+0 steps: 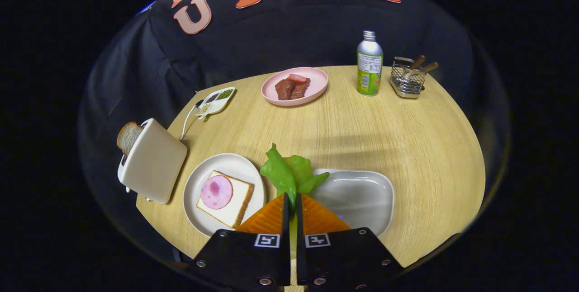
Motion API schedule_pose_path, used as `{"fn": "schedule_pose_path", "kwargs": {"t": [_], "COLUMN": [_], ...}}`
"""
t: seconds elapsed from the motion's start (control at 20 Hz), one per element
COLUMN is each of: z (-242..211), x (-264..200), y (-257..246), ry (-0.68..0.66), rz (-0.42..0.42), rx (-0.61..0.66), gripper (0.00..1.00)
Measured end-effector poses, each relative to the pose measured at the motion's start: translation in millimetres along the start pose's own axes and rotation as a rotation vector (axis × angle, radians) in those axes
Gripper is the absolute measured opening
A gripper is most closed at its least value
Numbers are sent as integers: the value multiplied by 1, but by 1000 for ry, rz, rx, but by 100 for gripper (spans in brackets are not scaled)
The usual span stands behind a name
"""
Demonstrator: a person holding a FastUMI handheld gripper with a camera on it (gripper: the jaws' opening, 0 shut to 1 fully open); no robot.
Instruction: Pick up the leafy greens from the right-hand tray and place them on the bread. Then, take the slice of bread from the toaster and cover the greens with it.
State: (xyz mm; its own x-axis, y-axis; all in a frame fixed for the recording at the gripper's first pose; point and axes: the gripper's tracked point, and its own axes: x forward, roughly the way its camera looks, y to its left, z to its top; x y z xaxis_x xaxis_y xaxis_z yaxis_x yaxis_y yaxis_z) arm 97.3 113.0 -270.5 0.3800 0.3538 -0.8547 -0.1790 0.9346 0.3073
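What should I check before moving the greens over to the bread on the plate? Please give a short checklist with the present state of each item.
1. Grip: the tool has both fingers closed on the leafy greens: ok.
2. Greens off the right-hand tray: they appear lifted, beside its near corner: ok.
3. Target ready: the bread lies flat on the white plate, with a pink ham slice on top: ok.
4. Path from the greens to the bread free of obstacles: ok.
5. Second slice standing in the toaster for later: ok.
6. Firmness of the grip: cannot tell.
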Motion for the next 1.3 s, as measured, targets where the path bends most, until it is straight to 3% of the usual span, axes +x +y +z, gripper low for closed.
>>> {"fn": "schedule_pose_path", "kwargs": {"t": [0.3,0.7,1.05,1.3], "z": [1,-27,-43,-31], "x": [14,52,61,62], "y": [56,103,143,140], "ry": [-6,74,102,49], "rz": [80,122,166,107], "rx": [-79,-118,-198,-262], "gripper": [6,6,25,32]}}
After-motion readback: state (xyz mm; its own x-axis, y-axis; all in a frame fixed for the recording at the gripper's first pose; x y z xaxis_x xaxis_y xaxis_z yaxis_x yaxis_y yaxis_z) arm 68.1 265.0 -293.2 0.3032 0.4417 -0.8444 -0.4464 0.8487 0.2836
